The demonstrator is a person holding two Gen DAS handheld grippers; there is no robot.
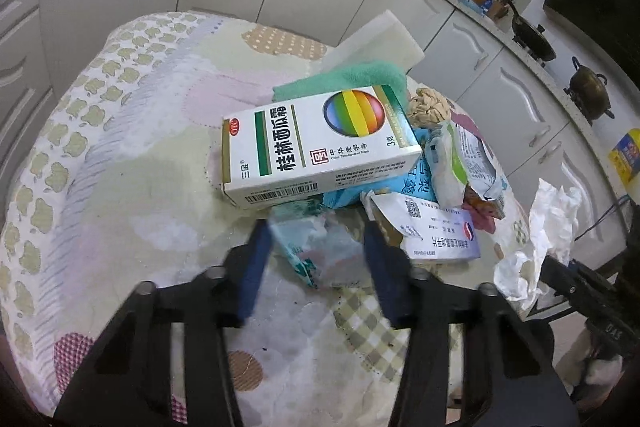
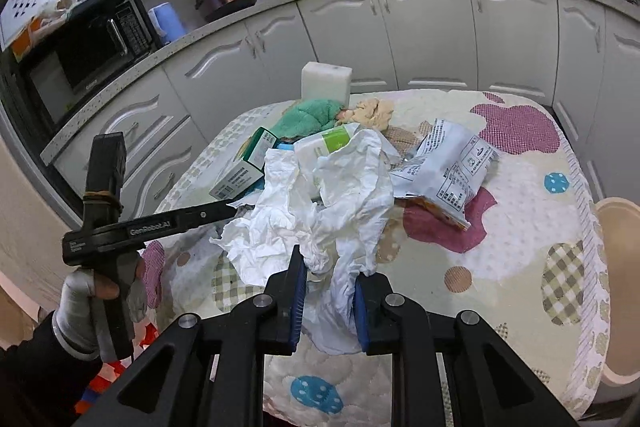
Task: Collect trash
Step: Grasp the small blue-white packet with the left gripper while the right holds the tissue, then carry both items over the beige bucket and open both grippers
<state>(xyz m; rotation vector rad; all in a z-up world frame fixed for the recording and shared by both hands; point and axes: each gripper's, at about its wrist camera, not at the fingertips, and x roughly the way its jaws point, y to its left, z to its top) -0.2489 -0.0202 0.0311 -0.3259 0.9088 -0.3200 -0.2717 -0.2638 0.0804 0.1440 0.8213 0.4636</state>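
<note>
Most trash remains piled on the worktop [image 2: 520,187] ahead of both tools. The right tool [image 2: 330,301] pinches crumpled white paper [image 2: 348,195]; the left tool [image 1: 316,259] straddles a blurred teal wrapper [image 1: 316,247], contact unclear. The medicine box [image 1: 320,143] lies beyond.

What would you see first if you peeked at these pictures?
A heap of trash on the patterned table. On its left side lies a white box with a rainbow ball printed on it. Nearer, the right gripper is shut on crumpled white paper.
</note>
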